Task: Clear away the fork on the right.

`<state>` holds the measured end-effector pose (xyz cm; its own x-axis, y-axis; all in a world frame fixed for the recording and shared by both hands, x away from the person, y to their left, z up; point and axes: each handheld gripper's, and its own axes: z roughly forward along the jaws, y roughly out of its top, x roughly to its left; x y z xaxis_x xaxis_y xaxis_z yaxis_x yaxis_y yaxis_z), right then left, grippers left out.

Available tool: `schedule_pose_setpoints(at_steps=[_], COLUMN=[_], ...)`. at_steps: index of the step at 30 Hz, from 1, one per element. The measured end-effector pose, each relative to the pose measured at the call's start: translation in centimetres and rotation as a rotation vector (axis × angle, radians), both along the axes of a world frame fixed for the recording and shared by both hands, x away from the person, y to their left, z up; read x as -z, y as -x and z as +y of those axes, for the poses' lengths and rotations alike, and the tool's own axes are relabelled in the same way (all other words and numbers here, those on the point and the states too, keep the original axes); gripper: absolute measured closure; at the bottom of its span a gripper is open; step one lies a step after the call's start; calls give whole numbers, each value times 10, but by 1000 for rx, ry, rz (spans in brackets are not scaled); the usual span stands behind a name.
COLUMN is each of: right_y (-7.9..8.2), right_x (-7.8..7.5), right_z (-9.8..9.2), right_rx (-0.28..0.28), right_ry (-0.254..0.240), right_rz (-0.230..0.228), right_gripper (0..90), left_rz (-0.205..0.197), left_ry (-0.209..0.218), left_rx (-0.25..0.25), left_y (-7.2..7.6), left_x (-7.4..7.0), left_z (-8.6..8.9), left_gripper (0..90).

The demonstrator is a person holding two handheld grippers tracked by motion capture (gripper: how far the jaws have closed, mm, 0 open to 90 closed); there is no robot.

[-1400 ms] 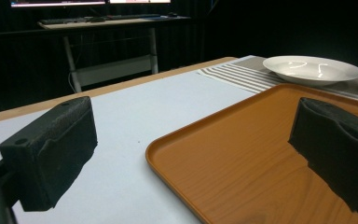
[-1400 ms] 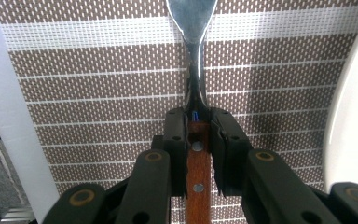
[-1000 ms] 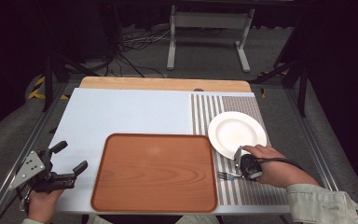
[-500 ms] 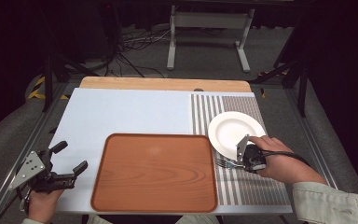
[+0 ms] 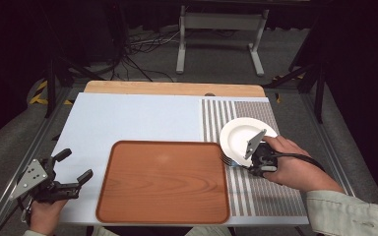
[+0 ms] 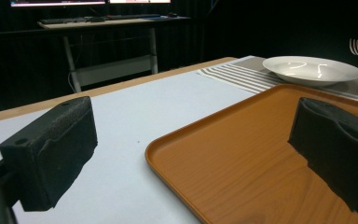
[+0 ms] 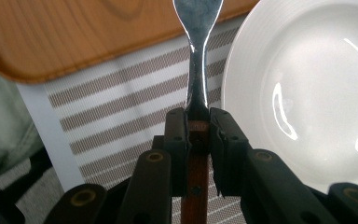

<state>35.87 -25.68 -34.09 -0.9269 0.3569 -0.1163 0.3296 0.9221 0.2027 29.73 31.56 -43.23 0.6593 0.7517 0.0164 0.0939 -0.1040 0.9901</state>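
My right gripper (image 5: 250, 164) is shut on a fork (image 5: 226, 160) with a wooden handle and a metal neck (image 7: 197, 70). In the right gripper view both pads (image 7: 176, 140) clamp the handle where it meets the metal. The fork hangs above the striped placemat (image 5: 256, 192), between the white plate (image 5: 240, 133) and the right edge of the brown tray (image 5: 165, 179). At the table's front left, just left of the tray, my left gripper (image 5: 75, 164) stands open with nothing between its pads (image 6: 56, 149).
The tray (image 6: 242, 163) has nothing on it, and so does the plate (image 6: 312, 70). A pale blue mat (image 5: 128, 118) covers the left and back of the table. A wooden strip (image 5: 172, 88) runs along the far edge. A metal stand (image 5: 216, 29) and cables lie on the floor beyond.
My right gripper has risen with the fork off the striped placemat and drawn closer to the plate's near edge. The left gripper has stayed where it was.
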Motion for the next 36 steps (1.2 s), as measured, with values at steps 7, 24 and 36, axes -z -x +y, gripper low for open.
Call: schedule_pose_setpoints(at_steps=[7,24,36], right_y=[-2,-7,-11], right_x=[-5,-8,-7], right_z=[9,40,59], right_rx=[136,380,544], right_ry=[-96,-252,-290], right_rz=[12,89,87], right_gripper=[784,784,784], left_rz=[-1,-2,-7], left_ry=[-6,-5,-4], left_rx=[1,-1,-2], left_y=[0,1,1], left_x=[0,0,0], left_z=[0,0,0], left_gripper=[16,16,16])
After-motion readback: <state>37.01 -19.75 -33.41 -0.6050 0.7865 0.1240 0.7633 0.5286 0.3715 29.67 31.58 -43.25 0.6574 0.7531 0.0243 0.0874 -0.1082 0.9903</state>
